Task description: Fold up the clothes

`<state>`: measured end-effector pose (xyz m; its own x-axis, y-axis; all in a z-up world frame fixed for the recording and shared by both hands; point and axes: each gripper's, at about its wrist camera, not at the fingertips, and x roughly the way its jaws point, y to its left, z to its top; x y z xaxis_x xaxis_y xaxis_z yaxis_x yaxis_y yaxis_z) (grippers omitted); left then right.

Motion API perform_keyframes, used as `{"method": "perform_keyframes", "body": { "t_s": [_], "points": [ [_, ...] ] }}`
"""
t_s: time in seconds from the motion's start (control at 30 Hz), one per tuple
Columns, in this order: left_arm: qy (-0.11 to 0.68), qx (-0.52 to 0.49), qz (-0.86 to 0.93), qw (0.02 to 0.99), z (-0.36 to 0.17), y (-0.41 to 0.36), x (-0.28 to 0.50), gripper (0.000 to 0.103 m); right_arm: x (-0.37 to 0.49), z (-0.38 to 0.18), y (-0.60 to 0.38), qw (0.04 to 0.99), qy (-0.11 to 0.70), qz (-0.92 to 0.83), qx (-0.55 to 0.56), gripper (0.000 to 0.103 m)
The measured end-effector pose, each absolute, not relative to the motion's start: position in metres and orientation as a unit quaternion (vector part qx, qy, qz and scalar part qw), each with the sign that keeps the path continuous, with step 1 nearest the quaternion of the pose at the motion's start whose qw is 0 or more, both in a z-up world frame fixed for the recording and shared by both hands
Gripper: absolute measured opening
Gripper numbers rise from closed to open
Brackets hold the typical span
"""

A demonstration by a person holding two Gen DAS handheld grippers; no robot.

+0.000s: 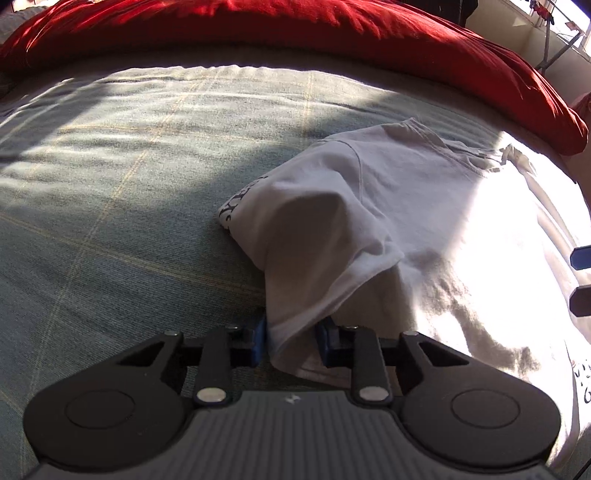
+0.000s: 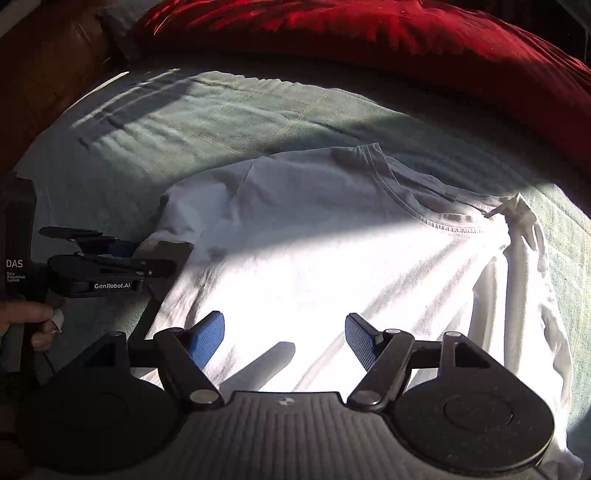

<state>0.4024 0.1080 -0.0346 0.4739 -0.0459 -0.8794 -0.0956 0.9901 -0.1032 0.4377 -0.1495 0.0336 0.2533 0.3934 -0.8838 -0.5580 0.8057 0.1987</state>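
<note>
Only the left wrist view shows left gripper (image 1: pixel 291 341) seemingly pinching sleeve (image 1: pixel 317 251).

A red blanket (image 1: pixel 332 33) lies bunched along the far edge of the grey-green bedspread (image 1: pixel 110 166).

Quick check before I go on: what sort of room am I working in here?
Most likely a bedroom. The white T-shirt lies spread on a bed with a green checked bedspread, and a red duvet is bunched along its far side. Sunlight falls across the shirt, so a window is probably near.
</note>
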Motion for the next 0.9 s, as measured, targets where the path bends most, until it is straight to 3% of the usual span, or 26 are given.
{"method": "perform_keyframes", "body": {
  "t_s": [0.2, 0.57, 0.9],
  "points": [
    [0.498, -0.031, 0.038, 0.866, -0.009, 0.105, 0.405, 0.003, 0.423, 0.034, -0.181, 0.798, 0.529, 0.282, -0.055, 0.076],
    [0.413, -0.005, -0.047, 0.91, 0.069, 0.043, 0.458, 0.003, 0.396, 0.037, -0.246, 0.819, 0.519, 0.243, -0.023, 0.076],
    [0.39, 0.065, -0.199, 0.897, 0.046, -0.099, 0.494, 0.003, 0.368, 0.032, -0.296, 0.827, 0.524, 0.204, 0.014, 0.076]
  ]
}}
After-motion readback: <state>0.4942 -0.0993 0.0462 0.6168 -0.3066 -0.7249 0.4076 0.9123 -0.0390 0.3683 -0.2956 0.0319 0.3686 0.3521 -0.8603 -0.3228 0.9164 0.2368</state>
